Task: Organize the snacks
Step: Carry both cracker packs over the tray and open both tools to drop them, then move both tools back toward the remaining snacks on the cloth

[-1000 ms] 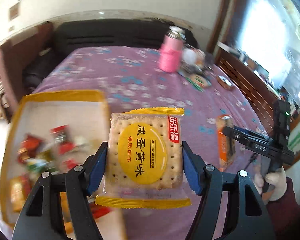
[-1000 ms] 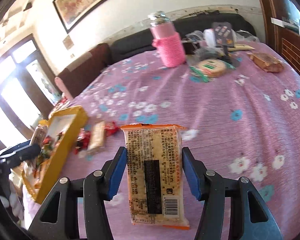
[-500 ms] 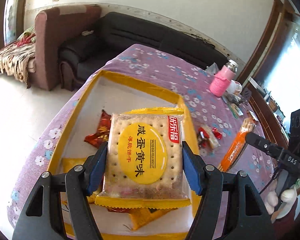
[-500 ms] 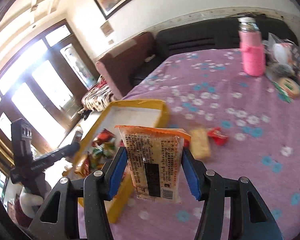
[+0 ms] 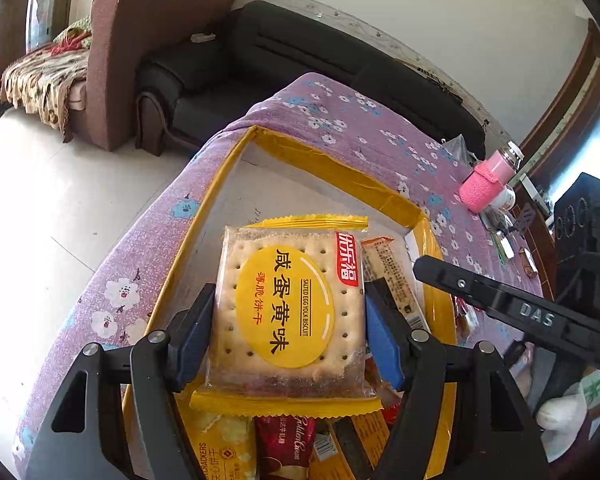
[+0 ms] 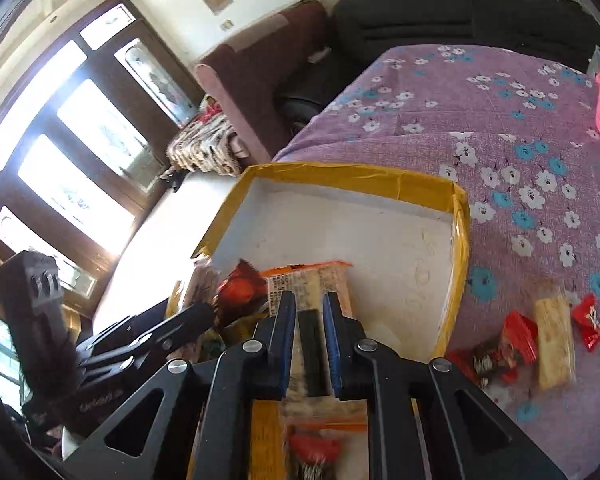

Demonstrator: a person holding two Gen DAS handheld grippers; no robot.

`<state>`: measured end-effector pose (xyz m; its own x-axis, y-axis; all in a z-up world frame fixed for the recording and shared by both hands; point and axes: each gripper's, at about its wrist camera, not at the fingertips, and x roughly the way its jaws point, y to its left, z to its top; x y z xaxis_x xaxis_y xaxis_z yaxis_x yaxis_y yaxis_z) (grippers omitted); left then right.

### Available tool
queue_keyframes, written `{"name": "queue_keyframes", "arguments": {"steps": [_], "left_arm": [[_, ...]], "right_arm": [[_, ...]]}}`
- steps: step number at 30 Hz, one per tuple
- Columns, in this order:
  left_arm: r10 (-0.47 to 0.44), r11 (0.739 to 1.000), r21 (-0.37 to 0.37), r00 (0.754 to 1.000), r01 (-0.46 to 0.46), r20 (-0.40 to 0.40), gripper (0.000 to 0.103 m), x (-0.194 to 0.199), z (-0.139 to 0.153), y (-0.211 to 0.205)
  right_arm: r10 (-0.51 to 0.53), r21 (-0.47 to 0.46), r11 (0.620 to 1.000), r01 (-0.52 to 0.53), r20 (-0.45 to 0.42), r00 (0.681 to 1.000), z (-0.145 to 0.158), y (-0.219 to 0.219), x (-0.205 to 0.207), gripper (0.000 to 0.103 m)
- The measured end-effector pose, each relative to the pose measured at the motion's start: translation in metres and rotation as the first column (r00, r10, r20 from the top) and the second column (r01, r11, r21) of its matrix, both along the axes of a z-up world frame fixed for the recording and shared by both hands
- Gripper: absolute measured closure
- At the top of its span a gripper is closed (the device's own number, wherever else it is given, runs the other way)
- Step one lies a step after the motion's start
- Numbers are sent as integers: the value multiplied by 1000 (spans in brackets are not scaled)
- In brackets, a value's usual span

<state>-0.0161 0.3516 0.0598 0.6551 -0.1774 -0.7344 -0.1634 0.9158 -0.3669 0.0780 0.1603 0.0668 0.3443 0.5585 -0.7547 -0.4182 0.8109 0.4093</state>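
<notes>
The salted egg yolk biscuit pack (image 5: 288, 312) is held upright, print running from 12 to 6 o'clock, pinched at both side edges by the left gripper (image 5: 286, 328) above the yellow box (image 5: 332, 166). The right gripper (image 6: 309, 334) is nearly pressed together, the orange cracker pack (image 6: 312, 280) lying lengthwise toward 12 o'clock inside the box beneath; contact cannot be told.

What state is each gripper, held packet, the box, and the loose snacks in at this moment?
left gripper: shut on the yolk biscuit packet.
yolk biscuit packet: held upright above the box.
right gripper: fingers close together; grip on the orange packet unclear.
orange packet: flat in the box, between the fingers.
yellow box: open, far end bare, near end holding snacks.
loose snacks: on the tablecloth, outside the box.
</notes>
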Motion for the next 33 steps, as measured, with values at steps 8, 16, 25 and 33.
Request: {"name": "queue_keyframes", "arguments": {"steps": [8, 16, 25, 33], "left_arm": [[50, 998, 41, 997, -53, 61, 28, -21, 21, 5], [77, 993, 78, 992, -85, 102, 27, -59, 39, -27], [16, 981, 191, 993, -39, 121, 27, -96, 54, -97], [-53, 952, 306, 993, 18, 109, 27, -111, 64, -154]], "right_arm": [[-45, 26, 999, 44, 30, 999, 7, -22, -14, 67], [-86, 40, 996, 82, 123, 989, 25, -64, -64, 52], [-204, 88, 976, 199, 53, 978, 3, -142, -110, 48], [-281, 133, 953, 273, 46, 959, -2, -199, -144, 48]]}}
